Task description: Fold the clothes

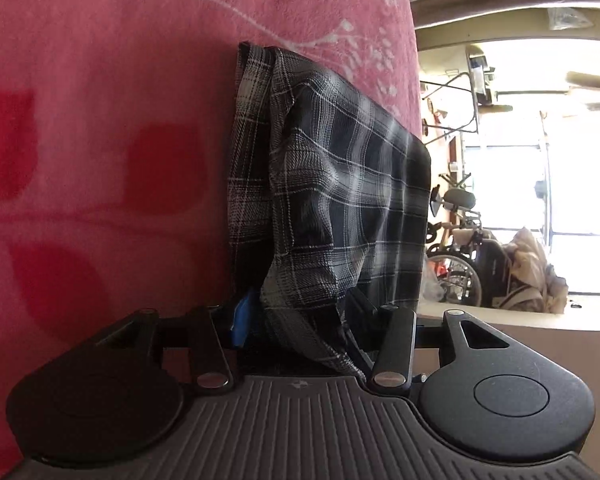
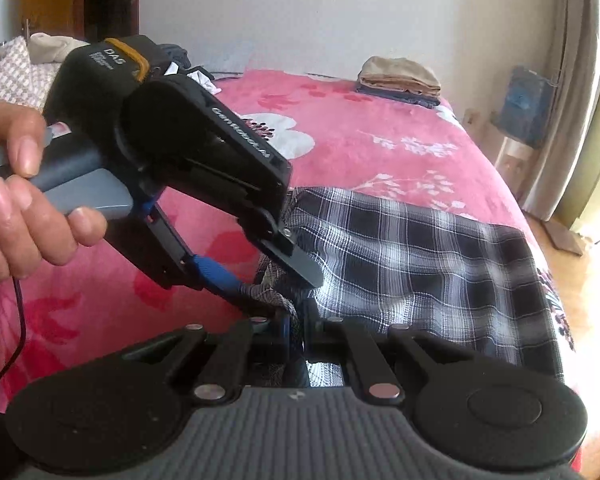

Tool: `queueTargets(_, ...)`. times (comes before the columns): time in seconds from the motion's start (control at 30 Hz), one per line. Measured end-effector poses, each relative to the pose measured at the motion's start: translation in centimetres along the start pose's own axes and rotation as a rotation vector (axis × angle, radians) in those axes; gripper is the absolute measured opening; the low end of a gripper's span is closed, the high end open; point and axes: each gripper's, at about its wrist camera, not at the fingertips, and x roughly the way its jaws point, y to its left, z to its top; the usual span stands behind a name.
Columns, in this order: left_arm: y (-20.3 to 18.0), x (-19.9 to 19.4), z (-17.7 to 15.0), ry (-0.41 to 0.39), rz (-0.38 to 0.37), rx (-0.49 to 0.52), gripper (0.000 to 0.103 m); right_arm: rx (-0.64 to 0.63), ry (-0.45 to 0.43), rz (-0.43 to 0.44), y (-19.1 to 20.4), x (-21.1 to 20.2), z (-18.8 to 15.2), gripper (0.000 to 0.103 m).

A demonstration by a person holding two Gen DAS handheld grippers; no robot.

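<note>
My left tongs (image 2: pixel 276 280) stand apart, with a bunched corner of the plaid cloth (image 2: pixel 420 264) lying loose between the two fingers; the blue pad (image 2: pixel 216 270) of one finger and the grey tip of the other sit either side of that corner without pinching it. My right tongs (image 2: pixel 296 320) are drawn together on the same gathered corner, just beside the left ones, and the fabric is squeezed into a narrow rope where they bite.

The cloth is a thin woven check, black and grey with fine white lines, soft enough to sag and crease. From the gathered corner it spreads flat to the right over the pink blanket (image 2: pixel 380 152); its far right side runs close to the edge of the bed, beyond which the wooden floor (image 2: pixel 556 232) shows. To the left of the cloth and behind it the blanket lies bare, a fuzzy fleece with red petal shapes and white flowers, so there is plenty of room on that side. A small stack of folded clothes (image 2: pixel 400 80), tan on top and dark below, rests well apart at the far edge near the wall.

My left hand (image 2: pixel 24 192) wraps the grey handle, thumb on top. In the left wrist view the cloth (image 1: pixel 340 200) rises in a rumpled ridge straight ahead of the fingers.
</note>
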Motion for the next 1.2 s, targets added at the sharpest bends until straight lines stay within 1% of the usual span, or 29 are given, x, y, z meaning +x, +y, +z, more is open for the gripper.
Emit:
queueTargets(0.1, 0.1, -0.9, 0.1, -0.031, 0.02, 0.002, 0.048, -0.002, 0.002, 0.001, -0.1, -0.1, -0.1, 0.006)
queueTargets(0.17, 0.2, -2.2, -0.1, -0.072, 0.053, 0.005, 0.048, 0.004, 0.004, 0.0, -0.3, -0.1, -0.1, 0.006)
queueTargets(0.27, -0.4, -3.9, -0.7, -0.147, 0.075, 0.044, 0.048, 0.009, 0.006, -0.001, -0.5, 0.0, -0.2, 0.006)
queueTargets(0.37, -1.4, -4.7, -1.2, -0.177, 0.031, 0.096, 0.048, 0.007, 0.007, 0.005, -0.5, 0.1, -0.2, 0.006)
queueTargets(0.43, -1.9, -4.3, -1.3, -0.161, 0.0, 0.113, 0.048, 0.005, 0.006, 0.009, -0.4, 0.1, -0.2, 0.006)
queueTargets(0.5, -2.2, -3.3, -1.4, -0.126, 0.007, 0.109, 0.048, 0.006, 0.005, 0.009, -0.3, 0.0, -0.2, 0.006)
queueTargets(0.57, -2.0, -2.3, -1.2, -0.091, 0.031, 0.093, 0.048, 0.008, 0.005, 0.009, -0.3, 0.0, -0.2, 0.006)
queueTargets(0.63, -1.7, -1.6, -1.0, -0.069, 0.028, 0.071, 0.048, 0.009, 0.005, 0.01, -0.3, 0.1, -0.2, 0.006)
queueTargets(1.07, -0.8, 0.3, -0.4, 0.007, -0.005, 0.012, 0.047, 0.018, 0.002, 0.011, -0.2, 0.1, -0.2, 0.006)
queueTargets(1.17, -0.4, 0.7, -0.1, 0.023, -0.021, -0.012, 0.046, 0.013, 0.002, 0.016, -0.3, 0.1, -0.2, 0.006)
queueTargets(1.2, -0.3, 0.9, 0.0, 0.026, -0.028, -0.016, 0.044, 0.01, 0.001, 0.017, -0.3, 0.1, -0.3, 0.006)
